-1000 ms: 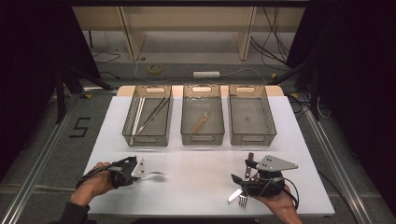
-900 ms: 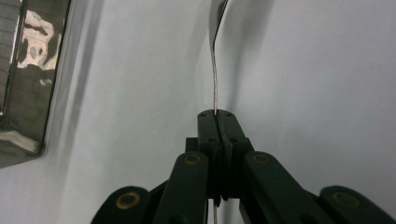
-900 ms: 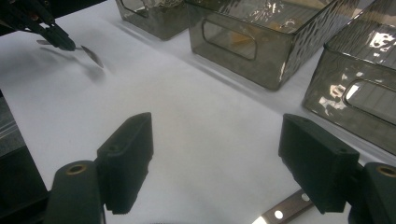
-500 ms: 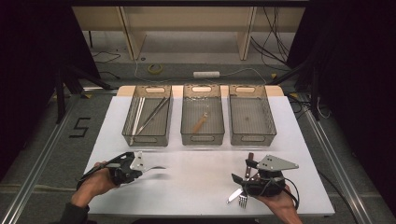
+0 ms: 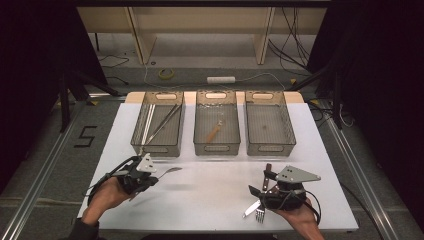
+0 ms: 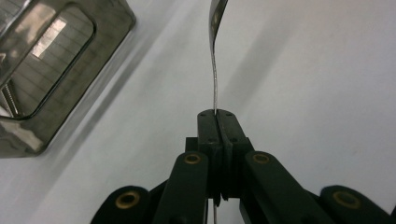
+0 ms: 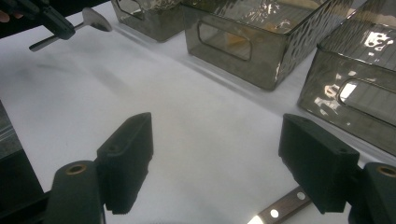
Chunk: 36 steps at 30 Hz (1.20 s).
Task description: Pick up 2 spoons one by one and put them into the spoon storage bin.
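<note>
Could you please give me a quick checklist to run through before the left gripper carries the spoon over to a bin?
1. Grip: left gripper is shut on the spoon handle, jaws closed tight. Ok.
2. Spoon off the table: in the high view it seems lifted, bowl pointing right. Ok.
3. Target bin: the left bin holds long metal utensils, the middle bin one wooden-handled item; which one takes spoons, cannot tell.
4. Path to the bins: bare table between the spoon and them. Ok.
5. Right gripper: open, jaws wide apart, holding nothing, well away from the left one. Ok.
6. Remaining cutlery: the fork and knife lie by the right gripper, out of the way. Ok.
</note>
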Motion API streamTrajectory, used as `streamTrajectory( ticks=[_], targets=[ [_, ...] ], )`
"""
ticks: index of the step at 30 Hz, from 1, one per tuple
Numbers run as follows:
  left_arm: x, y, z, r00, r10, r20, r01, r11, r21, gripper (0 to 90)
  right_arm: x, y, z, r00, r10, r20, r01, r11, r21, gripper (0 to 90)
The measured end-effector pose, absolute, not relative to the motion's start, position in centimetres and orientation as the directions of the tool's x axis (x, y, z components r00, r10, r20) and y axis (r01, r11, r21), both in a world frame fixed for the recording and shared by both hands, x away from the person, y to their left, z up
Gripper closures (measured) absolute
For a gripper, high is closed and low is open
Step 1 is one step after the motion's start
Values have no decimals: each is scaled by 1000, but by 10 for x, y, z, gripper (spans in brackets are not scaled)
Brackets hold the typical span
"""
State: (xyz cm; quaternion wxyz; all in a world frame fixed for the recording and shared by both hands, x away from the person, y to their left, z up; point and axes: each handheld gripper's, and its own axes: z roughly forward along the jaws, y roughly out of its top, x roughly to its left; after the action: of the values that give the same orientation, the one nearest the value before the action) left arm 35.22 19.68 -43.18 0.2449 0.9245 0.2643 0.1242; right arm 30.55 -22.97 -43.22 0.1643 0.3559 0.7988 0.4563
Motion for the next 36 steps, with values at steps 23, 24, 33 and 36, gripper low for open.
streamTrajectory(
  ticks=[23,24,33,36],
  targets=[
    [366,165,-406,775,631,-26,482,-564,671,889,306,-231,-431,-682,728,65,424,321,847,273],
    [367,164,-404,775,632,-31,483,-559,674,889,306,-231,-432,-681,730,65,424,320,847,273],
    [391,138,-396,774,631,-50,480,-533,697,888,307,-232,-432,-678,732,67,425,315,849,273],
    [397,134,-393,768,638,-48,473,-515,715,888,307,-232,-432,-677,733,68,429,317,846,273]
  ],
)
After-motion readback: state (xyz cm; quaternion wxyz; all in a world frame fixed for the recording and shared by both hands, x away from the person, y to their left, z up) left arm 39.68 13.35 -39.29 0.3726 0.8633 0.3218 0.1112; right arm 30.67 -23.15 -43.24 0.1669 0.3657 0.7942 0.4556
